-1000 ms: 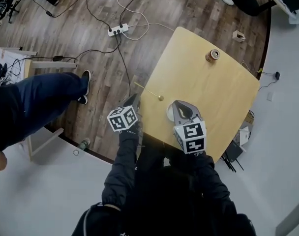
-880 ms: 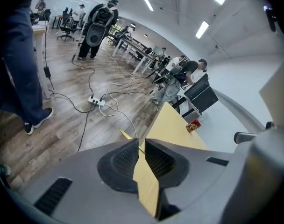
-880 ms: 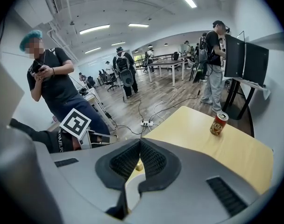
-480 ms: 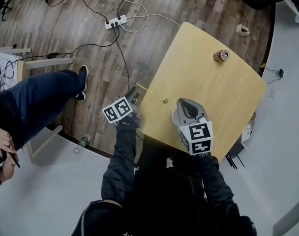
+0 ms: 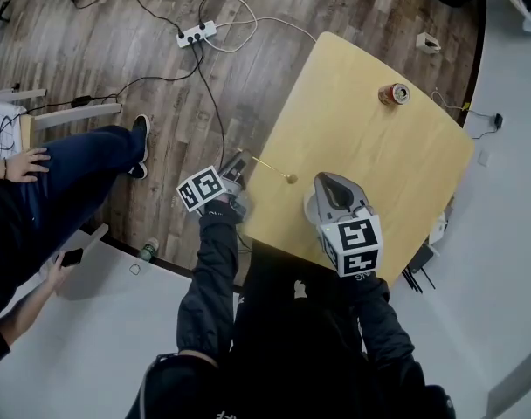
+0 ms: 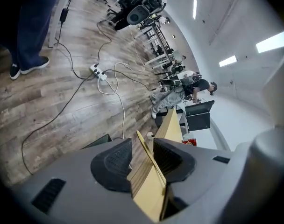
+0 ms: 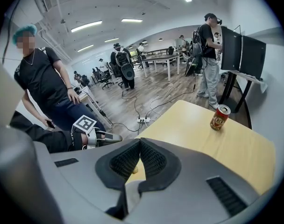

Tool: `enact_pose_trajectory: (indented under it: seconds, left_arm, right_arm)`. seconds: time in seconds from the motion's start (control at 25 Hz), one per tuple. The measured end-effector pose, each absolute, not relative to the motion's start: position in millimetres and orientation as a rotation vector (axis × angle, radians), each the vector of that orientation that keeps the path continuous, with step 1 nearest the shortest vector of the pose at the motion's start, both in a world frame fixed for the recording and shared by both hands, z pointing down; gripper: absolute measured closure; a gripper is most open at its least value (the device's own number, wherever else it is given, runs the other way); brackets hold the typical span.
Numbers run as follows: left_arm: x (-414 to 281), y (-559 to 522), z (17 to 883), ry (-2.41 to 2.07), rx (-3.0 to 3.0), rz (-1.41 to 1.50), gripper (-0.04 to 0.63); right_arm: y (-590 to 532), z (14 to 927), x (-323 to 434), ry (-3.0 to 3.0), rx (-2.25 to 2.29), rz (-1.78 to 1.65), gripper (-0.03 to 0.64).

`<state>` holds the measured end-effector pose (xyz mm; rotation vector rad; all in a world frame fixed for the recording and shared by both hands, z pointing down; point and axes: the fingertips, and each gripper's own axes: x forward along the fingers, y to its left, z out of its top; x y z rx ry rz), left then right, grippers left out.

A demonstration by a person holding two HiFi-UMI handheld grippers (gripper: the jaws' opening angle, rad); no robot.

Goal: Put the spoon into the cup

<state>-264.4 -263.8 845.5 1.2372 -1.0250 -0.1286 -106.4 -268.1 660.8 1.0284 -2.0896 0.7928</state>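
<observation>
A thin gold spoon (image 5: 272, 168) lies near the left edge of the yellow table (image 5: 370, 155), its bowl pointing inward. My left gripper (image 5: 235, 166) is at that edge. In the left gripper view its jaws (image 6: 143, 153) are opening, and the spoon's handle (image 6: 144, 146) and the table edge stand between the pads, which do not press on it. My right gripper (image 5: 331, 190) sits over the white cup (image 5: 310, 206), shut on its wall. In the right gripper view the right gripper's (image 7: 139, 141) pads meet, with the cup (image 7: 130, 193) below them and the spoon's bowl (image 7: 135, 170) beyond.
A red can (image 5: 393, 93) stands on the far part of the table. Left of the table, on the wood floor, lie a power strip (image 5: 196, 33) and cables. A person in blue trousers (image 5: 73, 164) stands close by. More people and desks fill the room behind.
My left gripper has sunk to the table edge and rolled, and its jaws have opened around the spoon's handle. The right gripper has stayed over the cup.
</observation>
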Motion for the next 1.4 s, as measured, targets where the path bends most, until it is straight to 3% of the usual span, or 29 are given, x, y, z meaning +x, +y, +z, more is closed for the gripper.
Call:
enact_pose_trajectory:
  seconds: [0.24, 0.56, 1.08, 1.4]
  left_arm:
    - [-264.6, -270.8, 838.4, -0.990, 1.256, -0.200, 0.529]
    - [-268.5, -275.1, 805.0, -0.990, 1.325, -0.358, 0.553]
    - [-242.6, -260.5, 678.5, -0.967, 1.408, -0.638, 0.560]
    - [-198.4, -233.9, 614.1, -0.970, 1.560, -0.624, 0.560]
  right_arm:
    - [-264.3, 662.7, -94.4, -2.078, 1.057, 0.803, 0.595]
    - [-250.2, 652.2, -83.8, -2.095, 1.073, 0.801, 0.595]
    - [-212.2, 608.0, -50.8, -2.164, 1.113, 0.763, 0.595]
    - [-189.2, 583.3, -15.1, -2.189, 1.170, 0.740, 0.595]
